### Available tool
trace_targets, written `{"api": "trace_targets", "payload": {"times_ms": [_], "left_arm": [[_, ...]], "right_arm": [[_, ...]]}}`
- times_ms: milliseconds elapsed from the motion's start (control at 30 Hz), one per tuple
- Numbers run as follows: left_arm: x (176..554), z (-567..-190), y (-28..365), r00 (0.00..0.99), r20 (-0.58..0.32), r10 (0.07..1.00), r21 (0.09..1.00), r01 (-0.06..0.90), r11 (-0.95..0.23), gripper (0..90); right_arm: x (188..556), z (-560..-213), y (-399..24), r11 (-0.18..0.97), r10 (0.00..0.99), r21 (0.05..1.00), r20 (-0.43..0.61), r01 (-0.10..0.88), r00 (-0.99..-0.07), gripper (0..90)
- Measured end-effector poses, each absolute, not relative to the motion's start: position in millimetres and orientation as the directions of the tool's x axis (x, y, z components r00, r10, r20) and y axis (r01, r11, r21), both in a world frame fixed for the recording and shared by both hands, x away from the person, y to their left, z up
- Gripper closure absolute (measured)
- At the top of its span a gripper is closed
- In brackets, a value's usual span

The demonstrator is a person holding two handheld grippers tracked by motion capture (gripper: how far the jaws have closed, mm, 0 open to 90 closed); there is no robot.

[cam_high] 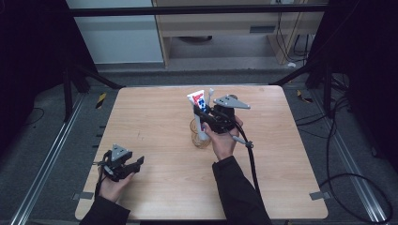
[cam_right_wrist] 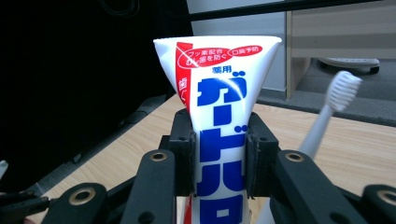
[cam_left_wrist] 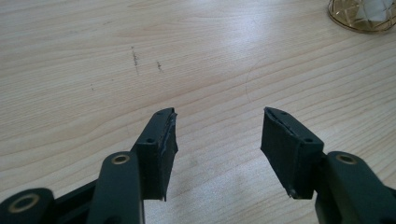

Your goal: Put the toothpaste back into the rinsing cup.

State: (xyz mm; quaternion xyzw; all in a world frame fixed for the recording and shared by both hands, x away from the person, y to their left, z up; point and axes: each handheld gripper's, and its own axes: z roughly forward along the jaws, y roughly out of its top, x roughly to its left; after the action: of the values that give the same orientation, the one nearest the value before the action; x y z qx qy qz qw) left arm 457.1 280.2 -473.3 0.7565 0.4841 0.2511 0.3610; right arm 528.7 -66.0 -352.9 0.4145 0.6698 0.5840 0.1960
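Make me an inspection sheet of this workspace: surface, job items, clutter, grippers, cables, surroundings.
Surface: wooden table, light grain, a few small dark marks.
Job's things: toothpaste tube, upright, white with blue and red print; toothbrush beside it, bristles up; amber glass cup below the tube.
Clutter: nothing seen.
Grippers: right gripper clamped on the tube's sides above the cup; left gripper open, nothing between its jaws, low over the table's near left part.
Cables: black cable trailing from the right gripper; loose cables on the floor at right.
Surroundings: grey floor, dark curtains, wooden furniture behind.
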Motion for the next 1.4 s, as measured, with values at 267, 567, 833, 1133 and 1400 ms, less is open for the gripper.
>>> {"api": "trace_targets", "payload": {"times_ms": [267, 567, 833, 1133, 1400], "left_arm": [[457.1, -473.1, 280.4, 0.405, 0.028, 0.914, 0.792, 0.549, -0.267, 44.3], [457.5, -473.8, 280.7, 0.406, 0.029, 0.914, 0.79, 0.551, -0.27, 44.5], [457.7, -474.3, 281.4, 0.405, 0.026, 0.914, 0.789, 0.553, -0.268, 44.6], [457.8, -474.5, 281.6, 0.406, 0.028, 0.913, 0.788, 0.553, -0.27, 44.7], [457.6, -474.2, 281.5, 0.405, 0.027, 0.914, 0.789, 0.553, -0.269, 44.7]], "right_arm": [[544.8, -357.5, -51.4, -0.036, 0.79, 0.953, 0.211, 0.3, -0.575, 69.5], [564.8, -369.6, -45.6, -0.054, 0.803, 0.955, 0.216, 0.293, -0.556, 69.4], [576.5, -383.2, -41.2, -0.045, 0.805, 0.951, 0.216, 0.305, -0.553, 69.4], [580.9, -388.5, -39.8, -0.029, 0.814, 0.955, 0.193, 0.294, -0.547, 69.3], [581.5, -395.6, -35.7, 0.005, 0.822, 0.955, 0.165, 0.296, -0.544, 69.1]]}}
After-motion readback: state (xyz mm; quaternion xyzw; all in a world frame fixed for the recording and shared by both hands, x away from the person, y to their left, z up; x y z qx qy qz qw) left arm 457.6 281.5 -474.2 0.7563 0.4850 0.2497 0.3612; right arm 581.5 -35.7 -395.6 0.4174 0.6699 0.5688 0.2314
